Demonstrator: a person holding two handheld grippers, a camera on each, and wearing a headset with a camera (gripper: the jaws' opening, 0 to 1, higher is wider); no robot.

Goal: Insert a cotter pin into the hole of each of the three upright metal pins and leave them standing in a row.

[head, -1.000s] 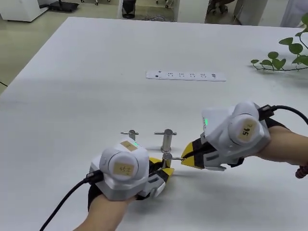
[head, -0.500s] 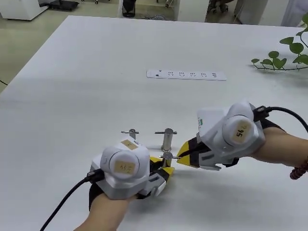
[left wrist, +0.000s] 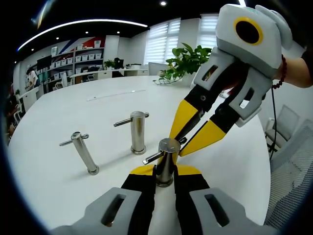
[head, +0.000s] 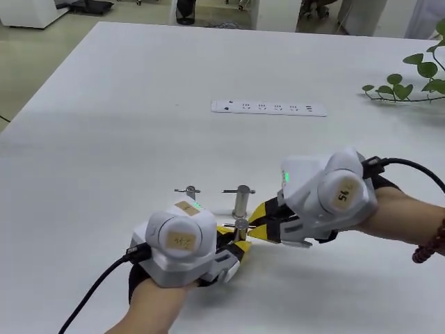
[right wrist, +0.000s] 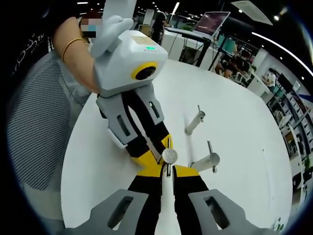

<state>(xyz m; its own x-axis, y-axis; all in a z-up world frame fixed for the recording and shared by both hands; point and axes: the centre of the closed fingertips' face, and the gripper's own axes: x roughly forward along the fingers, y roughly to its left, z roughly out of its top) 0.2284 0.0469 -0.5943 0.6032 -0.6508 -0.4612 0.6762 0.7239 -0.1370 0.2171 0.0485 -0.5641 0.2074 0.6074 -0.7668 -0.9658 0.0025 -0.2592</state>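
Note:
Three metal pins stand on the white table (head: 125,118). The far-left pin (head: 189,193) and the middle pin (head: 241,200) each carry a cotter pin. My left gripper (head: 235,245) is shut on the shaft of the nearest pin (left wrist: 166,159), holding it upright. My right gripper (head: 256,227) comes in from the right, shut on a thin cotter pin (right wrist: 168,147) that runs through the hole under that pin's head. In the left gripper view its end (left wrist: 150,158) sticks out on the left. The right gripper's yellow fingertips (left wrist: 182,141) sit almost against the pin head.
A white power strip (head: 268,108) lies further back on the table. A green plant (head: 411,80) hangs over the right edge. Cables trail from both grippers toward the near side. The far-left pin (left wrist: 85,152) leans in the left gripper view.
My right gripper has slid left toward the held pin, taking the cotter pin further through the hole. The left gripper and the other two pins have stayed put.

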